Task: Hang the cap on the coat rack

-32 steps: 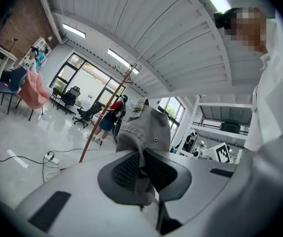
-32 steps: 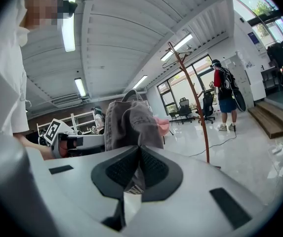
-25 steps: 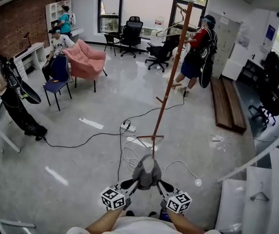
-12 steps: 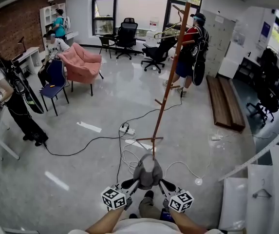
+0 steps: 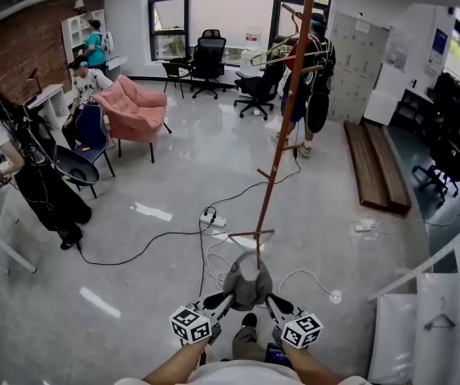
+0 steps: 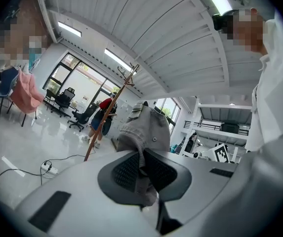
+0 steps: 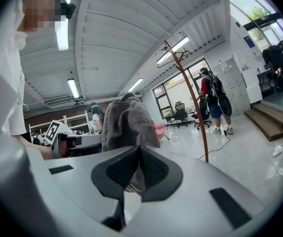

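Grey cloth, the cap [image 5: 246,279] hangs in the air in front of the person, held from both sides. The left gripper [image 5: 218,301] has its fingers [image 6: 126,169] closed on one edge of the cap; in its own view the fabric is pinched between the dark ribbed pads and bulges up above them. The right gripper [image 5: 271,301] grips the opposite edge the same way, its fingers [image 7: 156,171] pressed on the cloth with a fold hanging below. Both grippers point roughly level, angled inward toward each other, so the cap sits between their tips, crown up. The rack [image 5: 282,127], a tall reddish-brown wooden pole with short pegs and a cross foot, stands on the pale glossy floor [image 5: 173,159] beyond the cap. It is apart from the cap, and the cap is not on it. Cables [image 5: 213,219] lie on the floor around its foot. Farther off stands a pink armchair [image 5: 137,107], and a person [image 5: 316,70] is partly hidden behind the pole.
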The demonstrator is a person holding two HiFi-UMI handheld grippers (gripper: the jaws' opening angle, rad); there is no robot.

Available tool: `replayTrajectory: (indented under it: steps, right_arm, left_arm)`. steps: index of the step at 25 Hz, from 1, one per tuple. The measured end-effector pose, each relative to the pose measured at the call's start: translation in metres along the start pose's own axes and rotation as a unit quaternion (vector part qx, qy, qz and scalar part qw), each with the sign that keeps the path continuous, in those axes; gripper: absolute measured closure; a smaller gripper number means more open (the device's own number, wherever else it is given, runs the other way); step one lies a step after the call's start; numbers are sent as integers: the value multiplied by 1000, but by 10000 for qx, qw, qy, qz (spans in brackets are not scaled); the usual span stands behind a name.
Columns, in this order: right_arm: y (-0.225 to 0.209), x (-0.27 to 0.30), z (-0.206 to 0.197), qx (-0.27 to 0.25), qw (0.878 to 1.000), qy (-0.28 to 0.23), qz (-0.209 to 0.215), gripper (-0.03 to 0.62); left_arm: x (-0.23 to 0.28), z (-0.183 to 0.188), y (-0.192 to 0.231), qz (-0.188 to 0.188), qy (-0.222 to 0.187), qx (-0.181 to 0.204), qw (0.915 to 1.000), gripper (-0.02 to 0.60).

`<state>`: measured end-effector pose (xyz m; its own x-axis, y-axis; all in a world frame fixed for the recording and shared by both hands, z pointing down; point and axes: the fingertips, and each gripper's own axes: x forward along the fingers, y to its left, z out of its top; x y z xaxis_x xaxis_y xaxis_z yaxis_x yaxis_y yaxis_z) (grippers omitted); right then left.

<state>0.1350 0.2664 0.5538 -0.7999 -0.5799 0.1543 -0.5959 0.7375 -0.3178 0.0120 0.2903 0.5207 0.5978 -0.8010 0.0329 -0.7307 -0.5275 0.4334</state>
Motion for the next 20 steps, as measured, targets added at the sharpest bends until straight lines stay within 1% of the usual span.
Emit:
replayTrajectory:
  steps: [7,11,20]
  right_arm:
    - [-48,45,14,32,10000,31,36,566]
    - [-81,74,28,63,9999,89,58,566]
    - [-150,149,64,2,9993,204,307,566]
  left_arm:
    - [50,12,46,65,52,-32,10000,546]
    - [86,24,72,109,92,-53,9999,546]
    - [167,57,141,347,81,-136,9993,546]
